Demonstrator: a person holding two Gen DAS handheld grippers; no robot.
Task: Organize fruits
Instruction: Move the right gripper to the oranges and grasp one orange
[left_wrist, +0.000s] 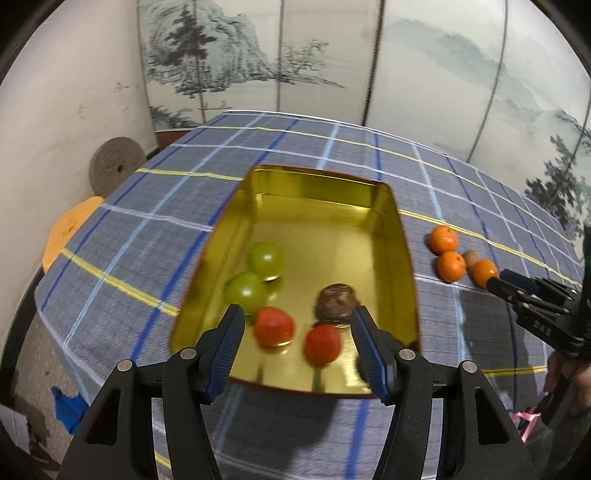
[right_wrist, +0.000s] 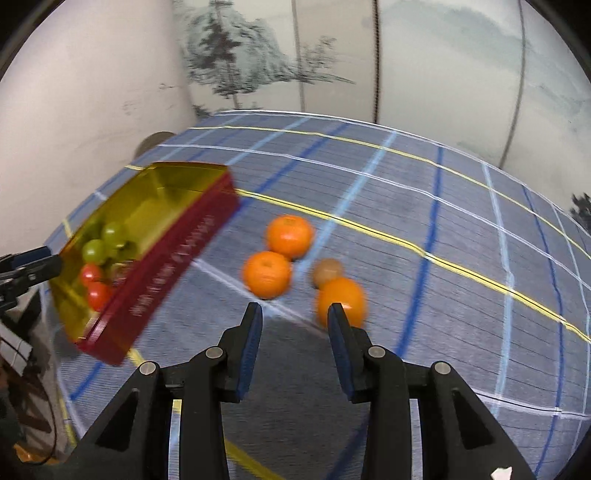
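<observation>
The right gripper (right_wrist: 295, 314) has its jaws a little apart and empty, low in the frame beside the nearest orange (right_wrist: 341, 301). A bump could roll it away. The left gripper (left_wrist: 297, 325) has its jaws spread and empty over the tin (left_wrist: 402, 258).

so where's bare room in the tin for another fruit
The far half of the tin, beyond the green fruits, is bare gold floor. The near half is crowded: green fruits left, red fruits in front, a brown fruit on the right.

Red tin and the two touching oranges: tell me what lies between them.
Nothing: only bare checked tablecloth separates the red tin from the two oranges, clearest in the right wrist view.
</observation>
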